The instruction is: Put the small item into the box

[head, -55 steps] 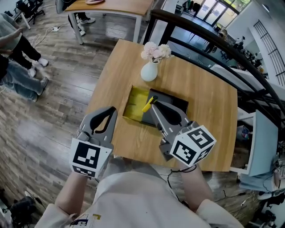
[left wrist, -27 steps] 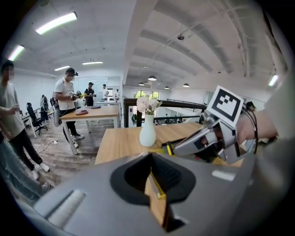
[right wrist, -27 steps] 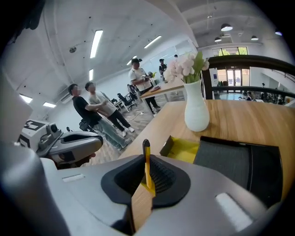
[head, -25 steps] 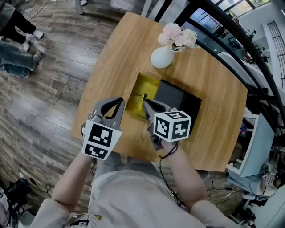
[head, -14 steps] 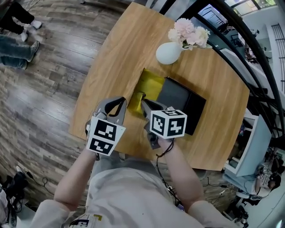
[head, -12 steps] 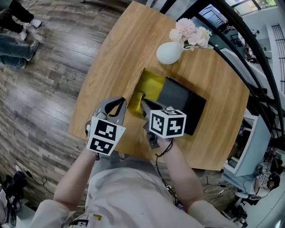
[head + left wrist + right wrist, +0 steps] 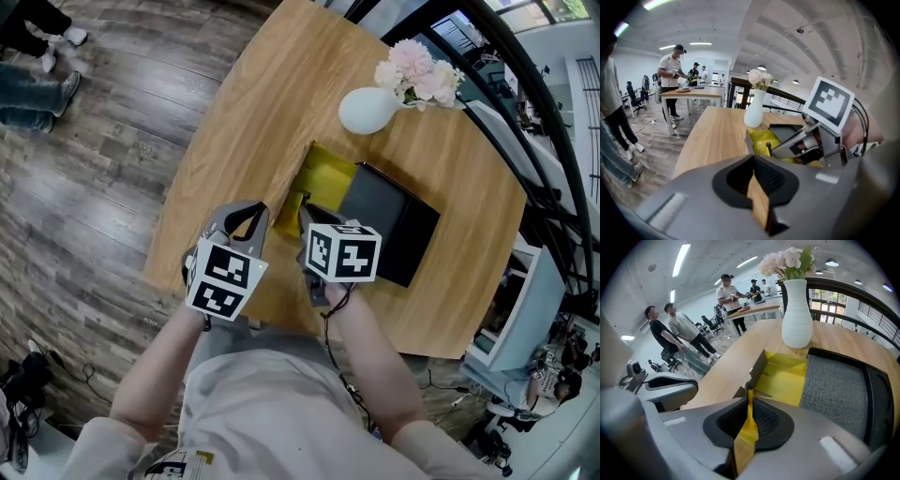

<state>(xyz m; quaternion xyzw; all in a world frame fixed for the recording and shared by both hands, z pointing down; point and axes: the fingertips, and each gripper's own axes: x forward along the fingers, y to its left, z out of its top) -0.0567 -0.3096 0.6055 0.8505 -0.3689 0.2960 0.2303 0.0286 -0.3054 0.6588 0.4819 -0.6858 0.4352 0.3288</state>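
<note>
The small item [image 7: 749, 420] is a thin yellow stick with a black tip, and my right gripper [image 7: 750, 401] is shut on it. In the head view the item [image 7: 291, 204] pokes out past the right gripper [image 7: 305, 210], at the near left corner of the box [image 7: 323, 176]. The box [image 7: 785, 378] is black with a yellow lining and lies open, with a grey foam pad [image 7: 834, 385] on its right half. My left gripper [image 7: 251, 212] is shut and empty, just left of the right one. In the left gripper view the left gripper [image 7: 757, 187] points at the box [image 7: 764, 140].
A white vase [image 7: 367, 110] with pink flowers stands on the wooden table [image 7: 262, 103] just beyond the box. The box's dark flap [image 7: 759, 369] sticks up at its left side. A black railing [image 7: 525, 112] runs past the table's far edge. People stand in the background [image 7: 684, 333].
My right gripper has come down and towards me with the yellow item, from over the box to its near left corner. The left gripper has closed in beside it.
</note>
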